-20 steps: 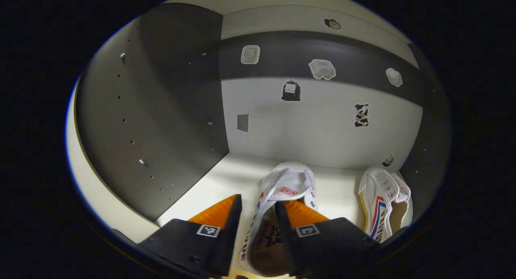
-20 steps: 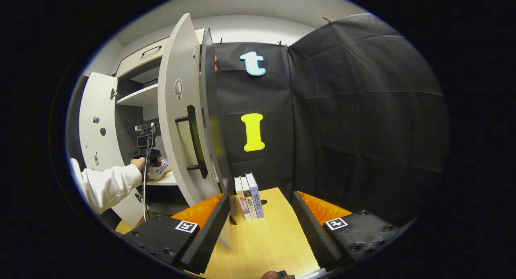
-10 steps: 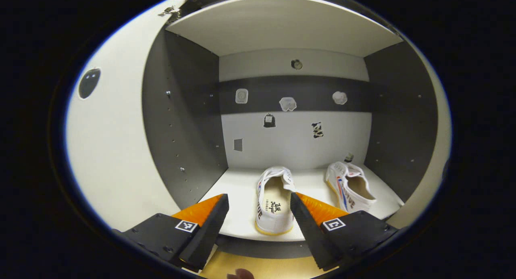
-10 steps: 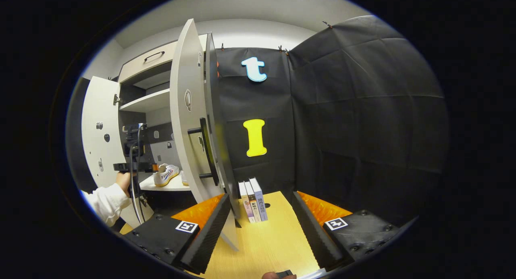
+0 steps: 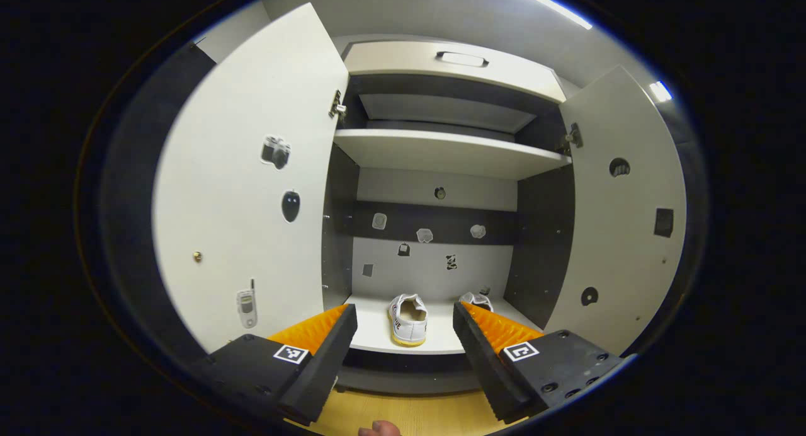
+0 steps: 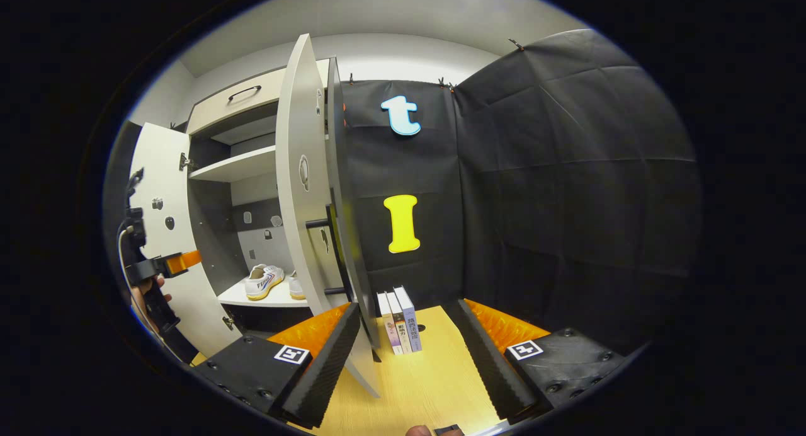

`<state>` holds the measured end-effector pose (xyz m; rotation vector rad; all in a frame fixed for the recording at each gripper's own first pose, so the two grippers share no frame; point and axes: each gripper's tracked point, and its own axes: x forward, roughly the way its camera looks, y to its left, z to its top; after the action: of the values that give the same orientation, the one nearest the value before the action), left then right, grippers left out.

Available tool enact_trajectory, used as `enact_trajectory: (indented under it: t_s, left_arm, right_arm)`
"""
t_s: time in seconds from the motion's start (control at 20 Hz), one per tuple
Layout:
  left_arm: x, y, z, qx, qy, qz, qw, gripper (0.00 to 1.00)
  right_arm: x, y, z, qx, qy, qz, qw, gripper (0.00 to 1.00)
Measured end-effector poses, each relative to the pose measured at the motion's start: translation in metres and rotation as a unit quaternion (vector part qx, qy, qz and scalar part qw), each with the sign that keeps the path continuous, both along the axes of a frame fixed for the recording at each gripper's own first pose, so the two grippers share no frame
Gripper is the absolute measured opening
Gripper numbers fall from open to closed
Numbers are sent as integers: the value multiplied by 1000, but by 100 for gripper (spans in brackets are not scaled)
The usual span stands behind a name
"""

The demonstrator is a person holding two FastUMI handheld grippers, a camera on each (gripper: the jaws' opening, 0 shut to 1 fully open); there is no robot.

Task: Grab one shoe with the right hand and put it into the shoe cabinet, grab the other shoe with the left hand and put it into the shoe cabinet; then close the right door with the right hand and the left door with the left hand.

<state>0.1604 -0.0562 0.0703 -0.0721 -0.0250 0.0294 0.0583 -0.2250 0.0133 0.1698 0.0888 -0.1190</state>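
While left tongs (image 5: 404,319) gape – shoe (image 5: 407,311) beyond, on shelf (image 5: 434,343)

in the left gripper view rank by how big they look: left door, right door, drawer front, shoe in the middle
1. left door, though it stands nearer the camera, which may inflate it.
2. right door.
3. drawer front.
4. shoe, deep in the cabinet, so it looks smallest.

Matt white shoe cabinet (image 5: 453,152), canvas shoes (image 5: 407,311), wood-grain tabletop (image 6: 409,385)
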Motion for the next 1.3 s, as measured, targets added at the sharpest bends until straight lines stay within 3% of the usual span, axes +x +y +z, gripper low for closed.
enact_trajectory:
  t_s: [0.25, 0.45, 0.7, 1.1, 1.2, 1.25, 1.3]
  left_arm:
    - [-73, 17, 15, -2, -13, 1, 1000, 93]
    - [-96, 36, 16, 13, -13, 10, 1000, 94]
    - [-108, 48, 14, 23, -7, 6, 1000, 94]
    - [-108, 72, 1, 13, 7, 16, 1000, 94]
    - [-110, 76, -1, 11, 10, 16, 1000, 94]
    - [-110, 79, -3, 10, 12, 18, 1000, 94]
    - [-112, 81, -4, 10, 14, 18, 1000, 94]
  right_arm:
    - [23, 11, 22, -8, -13, 12, 1000, 98]
    - [40, 9, 37, -17, -24, -1, 1000, 98]
    - [56, 3, 37, -20, -30, -19, 999, 98]
    - [72, 16, 26, -14, -19, -12, 1000, 97]
    - [74, 39, 24, 4, -16, 23, 1000, 98]
    - [71, 43, 28, -15, -24, 24, 999, 89]
    - [71, 46, 29, -41, -29, 20, 999, 92]
